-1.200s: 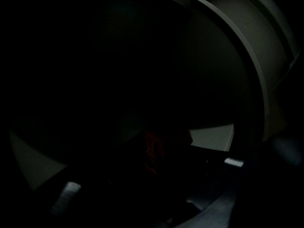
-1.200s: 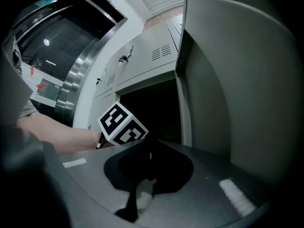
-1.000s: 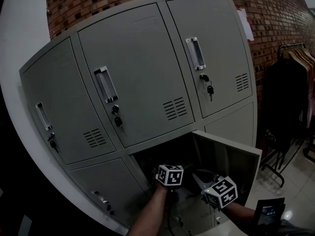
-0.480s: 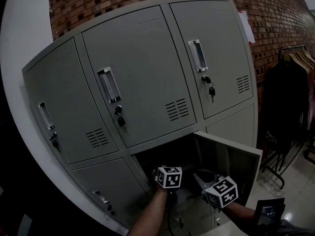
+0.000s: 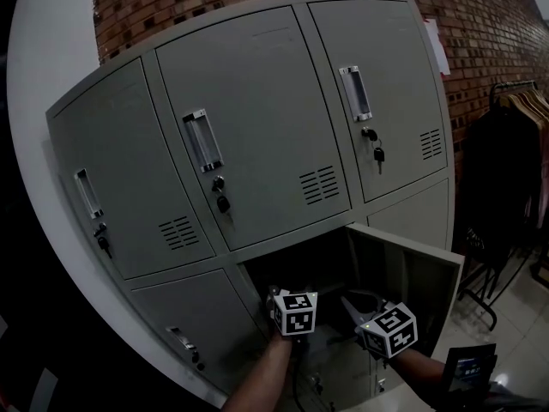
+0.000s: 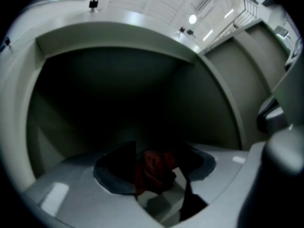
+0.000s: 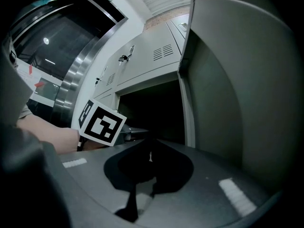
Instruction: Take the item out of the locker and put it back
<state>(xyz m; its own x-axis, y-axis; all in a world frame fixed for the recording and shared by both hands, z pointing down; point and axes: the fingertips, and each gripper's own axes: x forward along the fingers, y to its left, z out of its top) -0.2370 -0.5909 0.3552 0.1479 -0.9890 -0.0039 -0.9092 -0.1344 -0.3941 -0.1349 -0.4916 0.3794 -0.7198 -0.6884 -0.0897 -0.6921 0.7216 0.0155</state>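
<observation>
**Item held at the mouth of the open locker; direction of travel not established**

The locker [image 5: 254, 136] bank stood against a brick wall. Its upper doors were shut, and one lower compartment [image 5: 300, 269], at the middle of the bottom row, was open. Both grippers were at the front edge of that compartment.

The left gripper [image 6: 159, 164] pointed straight into the opening. Its jaws were closed on the item [image 6: 153, 172], a small, crumpled red thing pinched between them. The item was therefore off the compartment floor, at the threshold. The interior beyond it was dark and I could make out nothing else lying inside.

The right gripper [image 7: 150, 158] sat just beside the left, toward the right edge of the opening. Its jaws were pressed together with nothing between them, and only a sliver of light showed at their seam. It took no part in the hold.

The door [image 5: 413, 275] hung wide open on the right, clear of both grippers.

Assessment: the work was at a carrying step, with the item in hand at the opening. I could not tell whether it was being withdrawn or returned. If withdrawn, the next move calls for a straight pull back past the front edge. If returned, it calls for a reach inward, a set-down on the floor and a release. In either case the grip on this soft item looked slight, and the item could slip.
</observation>
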